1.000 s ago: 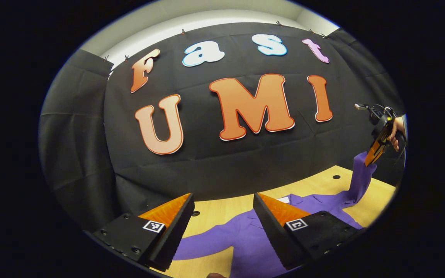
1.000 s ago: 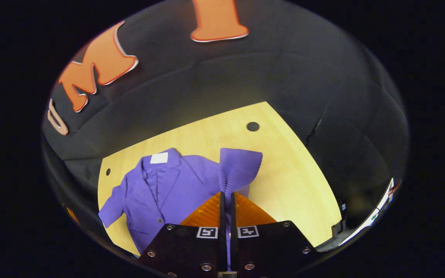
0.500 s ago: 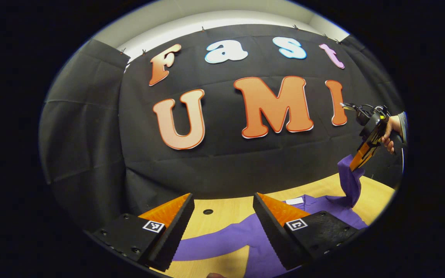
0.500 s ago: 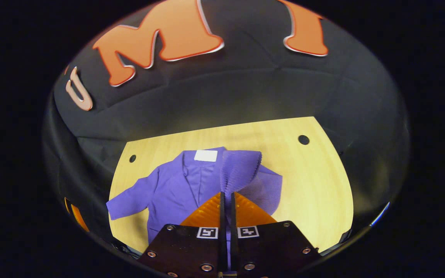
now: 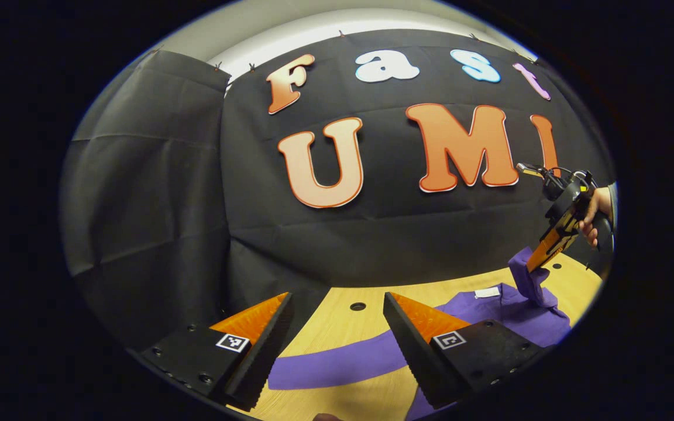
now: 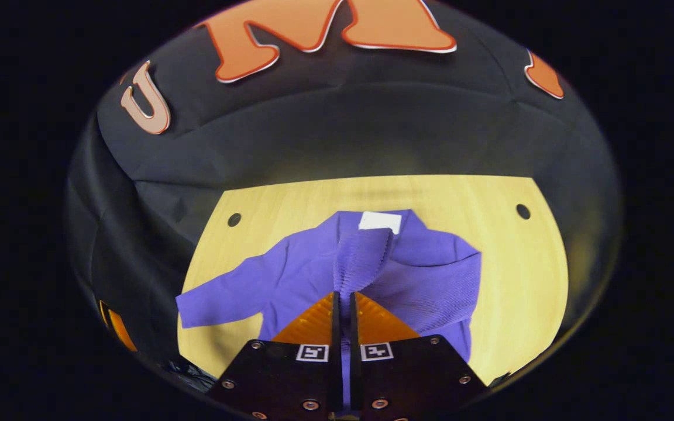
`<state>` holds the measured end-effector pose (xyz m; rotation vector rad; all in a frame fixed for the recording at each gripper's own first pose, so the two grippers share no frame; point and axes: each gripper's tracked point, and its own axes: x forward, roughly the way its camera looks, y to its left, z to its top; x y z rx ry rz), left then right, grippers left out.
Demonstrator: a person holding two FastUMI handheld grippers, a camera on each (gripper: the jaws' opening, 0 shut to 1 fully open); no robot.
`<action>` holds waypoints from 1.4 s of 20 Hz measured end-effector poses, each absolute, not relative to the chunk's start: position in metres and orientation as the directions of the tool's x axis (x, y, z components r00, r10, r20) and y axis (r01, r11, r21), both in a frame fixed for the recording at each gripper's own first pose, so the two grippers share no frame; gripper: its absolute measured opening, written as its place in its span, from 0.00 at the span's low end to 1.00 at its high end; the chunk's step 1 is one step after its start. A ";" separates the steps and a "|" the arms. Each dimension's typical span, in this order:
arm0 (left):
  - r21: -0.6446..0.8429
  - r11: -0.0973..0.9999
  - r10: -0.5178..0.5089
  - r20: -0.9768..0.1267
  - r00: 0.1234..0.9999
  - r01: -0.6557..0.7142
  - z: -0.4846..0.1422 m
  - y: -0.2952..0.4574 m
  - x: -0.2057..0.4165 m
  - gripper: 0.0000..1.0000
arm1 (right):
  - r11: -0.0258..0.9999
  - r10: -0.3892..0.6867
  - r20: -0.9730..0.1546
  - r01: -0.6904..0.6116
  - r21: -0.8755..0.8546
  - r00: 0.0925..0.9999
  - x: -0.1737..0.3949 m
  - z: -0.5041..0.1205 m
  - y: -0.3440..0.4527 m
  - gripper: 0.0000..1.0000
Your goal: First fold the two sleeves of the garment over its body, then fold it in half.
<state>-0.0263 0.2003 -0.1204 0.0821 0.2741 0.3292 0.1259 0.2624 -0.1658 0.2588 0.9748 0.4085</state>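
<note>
In the left gripper view, the left gripper (image 5: 337,333) is held above the pale wooden table (image 5: 337,318) with its fingers spread wide apart and nothing between them. Just ahead of and below its fingertips, one flat sleeve (image 5: 348,365) of the purple knitted garment (image 5: 512,318) is stretched across the table. Far off to its right, the right gripper (image 5: 539,257) is seen in a person's hand (image 5: 595,213), lifted above the garment. In the right gripper view, the right gripper (image 6: 341,307) is closed tight on the other purple sleeve (image 6: 360,260), which is raised over the garment's body (image 6: 419,275). A white neck label (image 6: 380,221) is seen beyond its tips.
</note>
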 end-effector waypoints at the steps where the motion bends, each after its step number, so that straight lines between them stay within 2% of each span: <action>1: 0.123 0.941 0.338 -0.262 0.904 -0.316 -0.126 0.206 -0.027 0.98 | 0.881 0.471 -0.732 -0.229 0.413 0.492 0.124 -0.164 0.274 0.08; 4: 0.128 0.935 0.355 -0.292 0.888 -0.332 -0.140 0.220 -0.024 0.98 | 0.839 0.541 -0.677 -0.263 0.476 0.500 0.117 -0.147 0.301 0.11; 6: 0.132 0.933 0.359 -0.310 0.880 -0.334 -0.150 0.226 -0.019 0.98 | 0.828 0.554 -0.639 -0.276 0.488 0.533 0.119 -0.136 0.300 0.21; 7: 0.133 0.933 0.360 -0.321 0.876 -0.335 -0.155 0.229 -0.017 0.98 | 0.830 0.550 -0.621 -0.283 0.481 0.559 0.122 -0.129 0.296 0.32; 9: 0.127 0.934 0.356 -0.368 0.859 -0.333 -0.173 0.235 -0.011 0.98 | 0.845 0.523 -0.583 -0.291 0.448 0.622 0.127 -0.116 0.279 0.40; 10: 0.123 0.934 0.357 -0.396 0.846 -0.337 -0.183 0.240 -0.010 0.98 | 0.857 0.503 -0.565 -0.291 0.425 0.654 0.128 -0.110 0.269 0.48; 12: 0.098 0.938 0.340 -0.466 0.817 -0.334 -0.206 0.247 -0.004 0.98 | 0.880 0.458 -0.523 -0.282 0.382 0.719 0.130 -0.094 0.247 0.72; 13: 0.078 0.939 0.326 -0.507 0.798 -0.335 -0.217 0.251 -0.003 0.98 | 0.888 0.439 -0.496 -0.276 0.368 0.749 0.130 -0.087 0.237 0.80; 15: 0.032 0.939 0.296 -0.586 0.754 -0.343 -0.243 0.260 -0.006 0.98 | 0.905 0.393 -0.444 -0.253 0.341 0.805 0.127 -0.072 0.217 0.87; 17: -0.008 0.934 0.262 -0.667 0.697 -0.358 -0.269 0.271 -0.006 0.99 | 0.919 0.355 -0.397 -0.239 0.313 0.846 0.119 -0.060 0.202 0.92; 20: -0.067 0.917 0.192 -0.791 0.581 -0.394 -0.313 0.287 -0.011 0.98 | 0.939 0.327 -0.432 -0.239 0.246 0.840 0.093 -0.077 0.185 0.95; 23: -0.081 0.895 0.157 -0.864 0.478 -0.439 -0.358 0.308 -0.014 1.00 | 0.953 0.283 -0.423 -0.205 0.222 0.861 0.072 -0.079 0.178 0.95; 28: -0.083 0.865 0.082 -0.950 0.302 -0.496 -0.398 0.336 -0.046 0.98 | 0.961 0.241 -0.375 -0.165 0.224 0.895 0.045 -0.060 0.165 0.95</action>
